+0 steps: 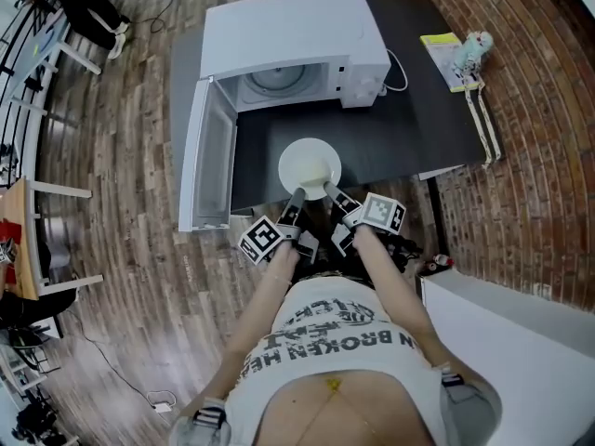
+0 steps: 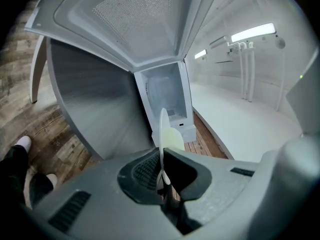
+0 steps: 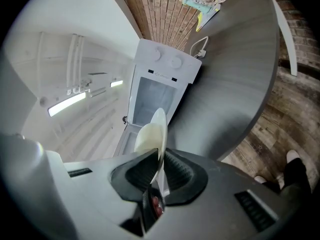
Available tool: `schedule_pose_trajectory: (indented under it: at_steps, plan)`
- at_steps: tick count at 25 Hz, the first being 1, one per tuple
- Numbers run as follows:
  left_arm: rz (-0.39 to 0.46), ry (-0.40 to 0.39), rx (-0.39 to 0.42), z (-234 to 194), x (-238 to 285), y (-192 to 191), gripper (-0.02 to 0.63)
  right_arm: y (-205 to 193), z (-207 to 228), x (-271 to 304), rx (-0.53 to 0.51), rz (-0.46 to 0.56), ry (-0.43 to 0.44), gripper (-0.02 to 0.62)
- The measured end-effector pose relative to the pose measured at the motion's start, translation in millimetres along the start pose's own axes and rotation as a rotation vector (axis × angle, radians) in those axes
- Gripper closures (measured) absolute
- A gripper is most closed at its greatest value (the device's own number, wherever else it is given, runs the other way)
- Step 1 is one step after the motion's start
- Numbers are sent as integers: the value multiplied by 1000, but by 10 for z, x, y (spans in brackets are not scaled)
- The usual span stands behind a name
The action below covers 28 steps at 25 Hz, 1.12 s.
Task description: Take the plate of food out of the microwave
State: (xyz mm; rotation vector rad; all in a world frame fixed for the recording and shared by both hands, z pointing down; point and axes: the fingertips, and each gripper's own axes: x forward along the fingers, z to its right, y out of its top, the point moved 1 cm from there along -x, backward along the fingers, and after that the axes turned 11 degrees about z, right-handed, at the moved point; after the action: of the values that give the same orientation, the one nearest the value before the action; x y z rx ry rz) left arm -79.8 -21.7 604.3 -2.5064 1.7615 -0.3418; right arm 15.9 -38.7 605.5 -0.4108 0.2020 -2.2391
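Observation:
A round white plate (image 1: 310, 167) with a pale cream surface hangs over the dark table (image 1: 409, 128), just in front of the open microwave (image 1: 293, 49). Both grippers hold its near rim. My left gripper (image 1: 296, 196) is shut on the rim's left part and my right gripper (image 1: 331, 191) on its right part. The left gripper view shows the plate (image 2: 163, 129) edge-on, pinched between the left gripper's (image 2: 163, 171) pads. The right gripper view likewise shows the plate (image 3: 155, 131) clamped in the right gripper (image 3: 159, 171). The microwave cavity holds only its glass turntable (image 1: 277, 79).
The microwave door (image 1: 209, 156) swings out to the left, past the table's front edge. A yellow book and a toy skeleton (image 1: 469, 59) lie at the table's right end. A white counter (image 1: 521, 333) stands at the lower right. Wooden floor surrounds the table.

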Motion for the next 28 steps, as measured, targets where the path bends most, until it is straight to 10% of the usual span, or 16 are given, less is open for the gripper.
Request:
schedule_pose_trajectory:
  at_steps: [28]
  plan:
    - [196,53,-3,26,-50,-560,588,269,244,-284,-13,-203,59,560]
